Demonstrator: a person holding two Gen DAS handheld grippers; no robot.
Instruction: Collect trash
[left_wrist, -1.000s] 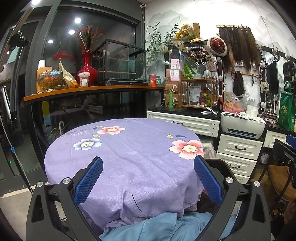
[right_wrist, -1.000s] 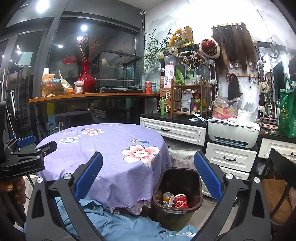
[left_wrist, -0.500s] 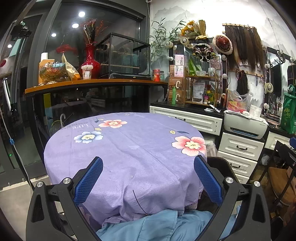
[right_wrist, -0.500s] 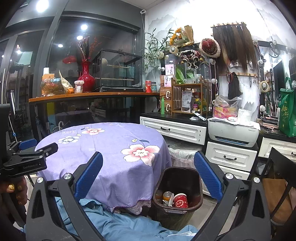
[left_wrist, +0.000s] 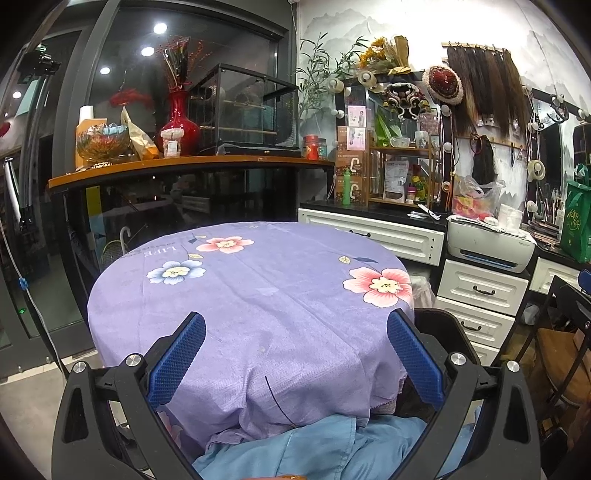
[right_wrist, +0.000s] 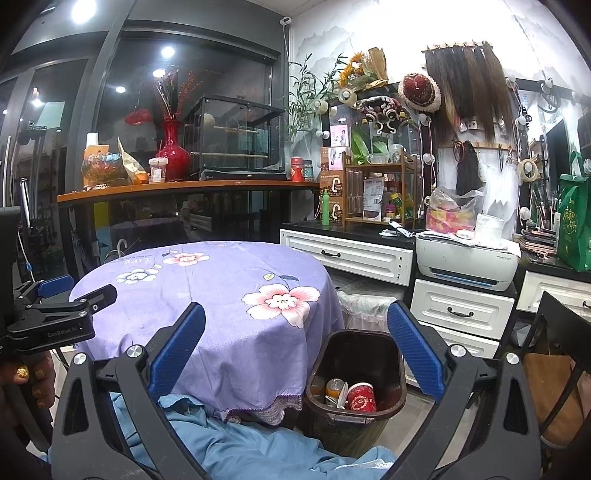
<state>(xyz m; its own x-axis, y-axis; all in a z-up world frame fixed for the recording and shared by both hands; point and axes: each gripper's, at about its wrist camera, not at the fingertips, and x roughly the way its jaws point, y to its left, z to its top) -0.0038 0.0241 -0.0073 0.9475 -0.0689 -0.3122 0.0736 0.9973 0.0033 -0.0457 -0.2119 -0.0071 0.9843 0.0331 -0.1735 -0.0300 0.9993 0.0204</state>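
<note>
A dark trash bin (right_wrist: 354, 413) stands on the floor right of the round table (right_wrist: 221, 295), which wears a purple flowered cloth. The bin holds a red paper cup (right_wrist: 362, 397), a can (right_wrist: 334, 387) and other scraps. Its rim shows in the left wrist view (left_wrist: 443, 325). My right gripper (right_wrist: 295, 332) is open and empty, above the table's right edge and the bin. My left gripper (left_wrist: 295, 343) is open and empty over the table's near edge (left_wrist: 258, 350); it also shows at the left of the right wrist view (right_wrist: 74, 302). No trash shows on the tabletop.
White drawers (right_wrist: 461, 310) with a printer (right_wrist: 465, 262) stand behind the bin. A dark chair (right_wrist: 554, 350) is at the right. A counter (left_wrist: 184, 162) with a red vase (left_wrist: 177, 122) stands behind the table. Blue cloth (right_wrist: 240, 443) lies below the grippers.
The left wrist view has shifted slightly, with the table a little lower and closer. The right gripper has barely moved. Both stay open and empty.
</note>
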